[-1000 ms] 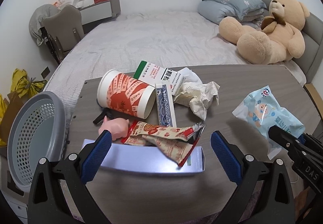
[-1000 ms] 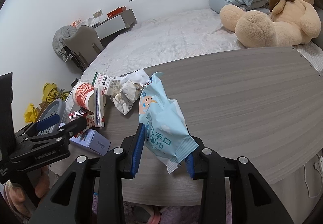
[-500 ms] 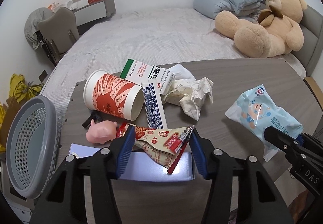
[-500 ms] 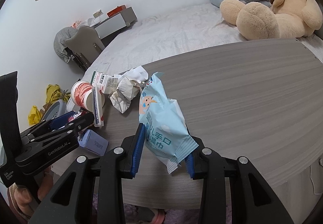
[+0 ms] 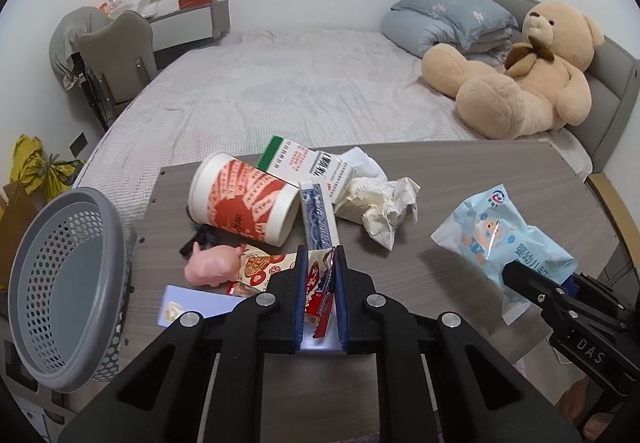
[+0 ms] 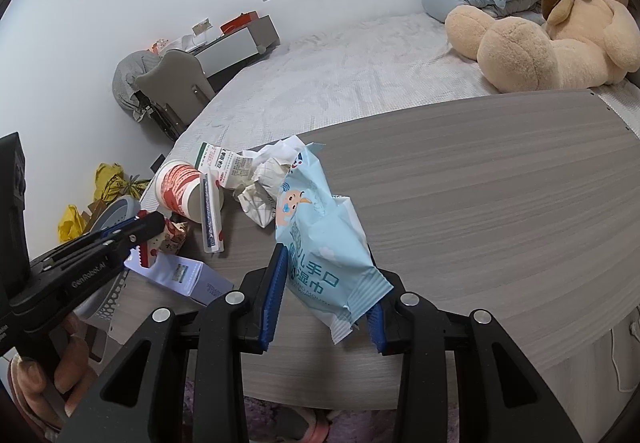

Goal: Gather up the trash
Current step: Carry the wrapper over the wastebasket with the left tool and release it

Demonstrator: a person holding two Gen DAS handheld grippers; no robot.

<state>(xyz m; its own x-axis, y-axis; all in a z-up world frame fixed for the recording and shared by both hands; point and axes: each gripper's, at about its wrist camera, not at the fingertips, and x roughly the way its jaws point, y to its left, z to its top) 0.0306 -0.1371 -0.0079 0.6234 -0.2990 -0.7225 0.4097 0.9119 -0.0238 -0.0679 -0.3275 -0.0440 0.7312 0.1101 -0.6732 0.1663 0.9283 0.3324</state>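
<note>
My left gripper point(image 5: 322, 254) is shut on a red and cream snack wrapper point(image 5: 262, 268), whose crumpled end is pinched between the blue pads above a lavender box point(image 5: 192, 307). In the right wrist view the same gripper point(image 6: 148, 227) shows at the left with the wrapper point(image 6: 176, 237) in its tip. My right gripper point(image 6: 326, 263) is shut on a light blue wet-wipe pack point(image 6: 312, 211), held just above the table point(image 6: 500, 183). Loose on the table lie a red and white paper cup point(image 5: 244, 203), a green and white carton point(image 5: 304, 163), a blue card box point(image 5: 318, 215) and crumpled paper point(image 5: 380, 203).
A grey perforated basket point(image 5: 60, 283) stands off the table's left edge. A pink pig toy point(image 5: 212, 267) lies beside the wrapper. Beyond the table is a bed with a teddy bear point(image 5: 520, 75). A hand point(image 6: 44, 383) grips the left tool's handle.
The left jaws went from wide open to closed on the red wrapper, bunching it between the pads. The right gripper kept still with the wipe pack.
</note>
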